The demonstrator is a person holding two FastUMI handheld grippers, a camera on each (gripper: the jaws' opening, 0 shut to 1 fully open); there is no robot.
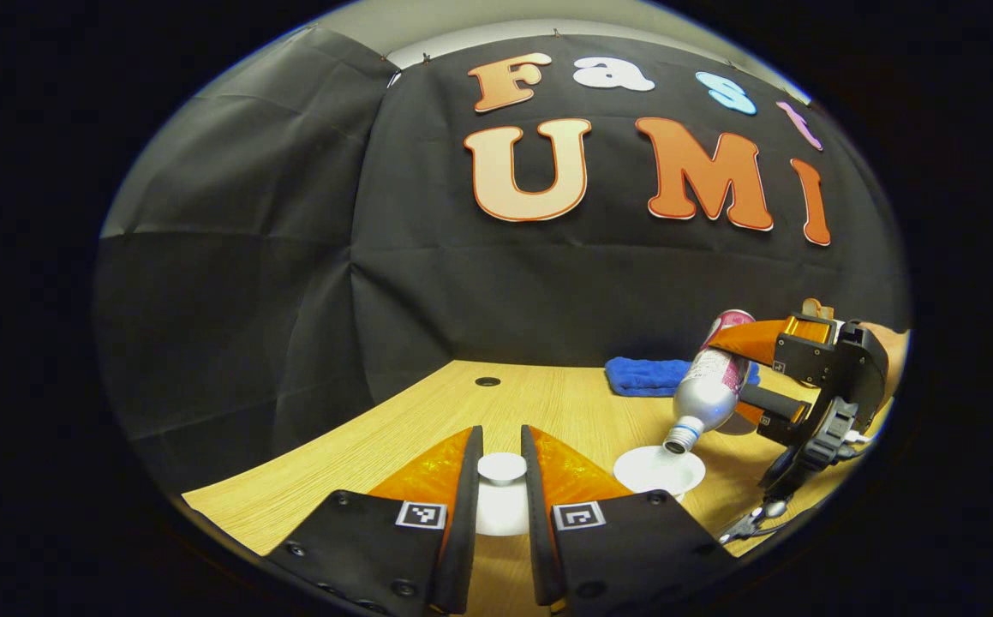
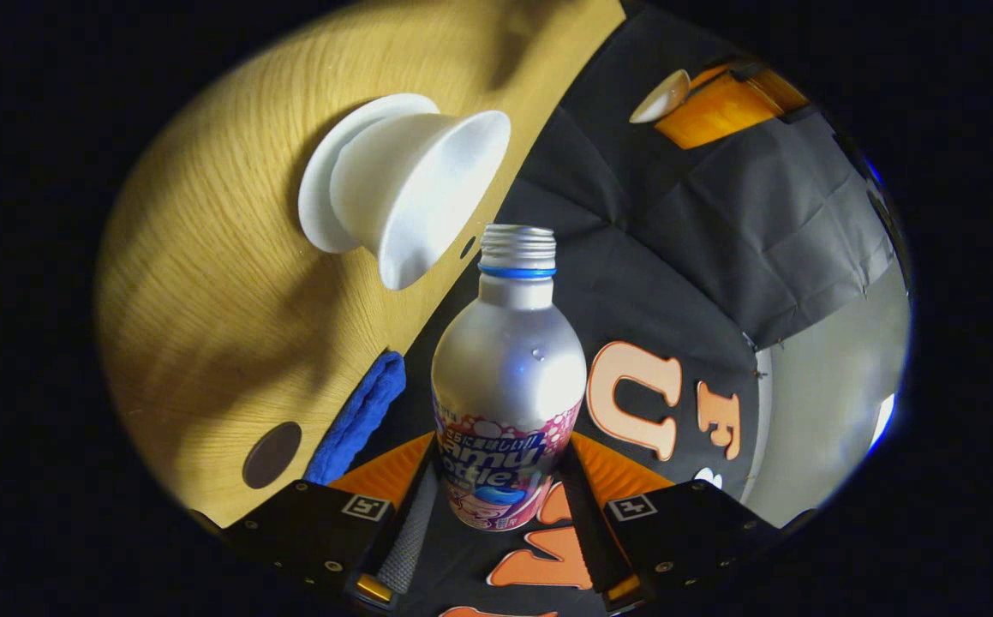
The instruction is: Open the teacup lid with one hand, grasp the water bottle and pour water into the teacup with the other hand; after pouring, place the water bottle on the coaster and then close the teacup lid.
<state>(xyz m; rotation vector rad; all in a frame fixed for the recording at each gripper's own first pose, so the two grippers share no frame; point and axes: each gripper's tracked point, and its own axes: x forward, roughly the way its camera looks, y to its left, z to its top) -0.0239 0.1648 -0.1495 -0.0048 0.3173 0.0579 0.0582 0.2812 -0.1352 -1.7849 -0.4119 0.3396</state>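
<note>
A pale wooden bench runs back to the black cloth wall. In the left gripper view the left hand-held gripper grasps the white lid at lower centre. At right, the right hand-held gripper clenches the water bottle, its long axis tilted, mouth down-left just over the open teacup. The blue cloth lies behind, apart. No coaster can be made out, so the set-down spot is uncertain.

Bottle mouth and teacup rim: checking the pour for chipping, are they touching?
Apart. The right gripper view shows dark cloth between the bottle mouth and the teacup rim.
</note>
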